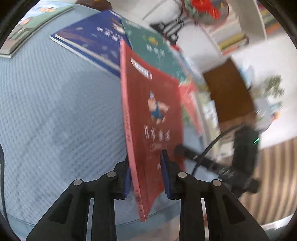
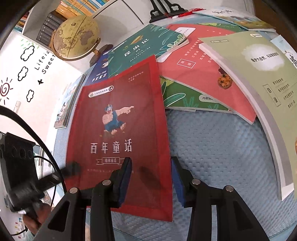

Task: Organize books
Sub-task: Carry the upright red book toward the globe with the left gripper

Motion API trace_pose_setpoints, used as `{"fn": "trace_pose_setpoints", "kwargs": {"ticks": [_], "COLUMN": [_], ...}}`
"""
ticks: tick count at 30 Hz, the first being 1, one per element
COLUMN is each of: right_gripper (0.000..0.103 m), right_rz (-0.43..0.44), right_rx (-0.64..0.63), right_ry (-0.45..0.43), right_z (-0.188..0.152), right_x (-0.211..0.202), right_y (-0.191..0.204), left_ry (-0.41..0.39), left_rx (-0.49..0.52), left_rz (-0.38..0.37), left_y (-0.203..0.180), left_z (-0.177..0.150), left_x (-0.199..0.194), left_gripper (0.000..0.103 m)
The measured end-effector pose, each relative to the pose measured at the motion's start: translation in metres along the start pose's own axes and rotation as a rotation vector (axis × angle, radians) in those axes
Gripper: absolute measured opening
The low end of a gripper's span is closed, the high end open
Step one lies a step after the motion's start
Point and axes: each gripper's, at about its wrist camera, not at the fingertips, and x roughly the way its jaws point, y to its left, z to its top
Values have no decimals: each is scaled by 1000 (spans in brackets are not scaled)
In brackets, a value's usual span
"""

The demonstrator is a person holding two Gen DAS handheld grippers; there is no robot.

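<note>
My left gripper (image 1: 146,174) is shut on the lower edge of a red book (image 1: 148,115) with a cartoon figure on its cover, holding it on edge above the blue quilted surface (image 1: 55,120). In the right wrist view the same red book (image 2: 118,129) faces me, with the left gripper (image 2: 68,170) at its lower left edge. My right gripper (image 2: 151,176) is open, its left finger over the cover and its right finger beyond the book's right edge. Behind lie a blue book (image 1: 92,40) and a teal book (image 2: 141,48).
More books lie on the blue surface: a pink one (image 2: 200,74), a green leafy one (image 2: 185,98), a thick pale green one (image 2: 259,77) at right. A globe (image 2: 74,39) and a bookshelf (image 2: 55,16) stand at the back left. A picture book (image 1: 31,24) lies far left.
</note>
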Motion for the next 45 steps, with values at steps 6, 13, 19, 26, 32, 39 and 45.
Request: {"fn": "trace_pose_setpoints", "kwargs": {"ticks": [6, 13, 19, 26, 32, 39, 45], "right_gripper": [45, 77, 74, 30, 28, 28, 28], "right_rz": [36, 226, 390, 387, 118, 97, 127], "right_rx": [35, 148, 261, 245, -58, -186, -268], "right_ry": [34, 81, 109, 99, 18, -57, -102], "right_z": [-2, -9, -7, -4, -7, -6, 20], "right_x": [-3, -19, 0, 4, -18, -35, -25], "right_y": [1, -20, -29, -13, 53, 115, 182], "left_ry": [11, 11, 51, 61, 79, 23, -64], "left_rx": [-57, -247, -326, -217, 34, 73, 63], "left_rz": [-92, -389, -460, -240, -69, -131, -138], "left_y": [-5, 8, 16, 21, -3, 10, 41], "left_z": [-4, 14, 13, 10, 10, 27, 62], "left_x": [11, 2, 8, -3, -18, -69, -124], "left_gripper": [17, 16, 16, 16, 16, 16, 17]}}
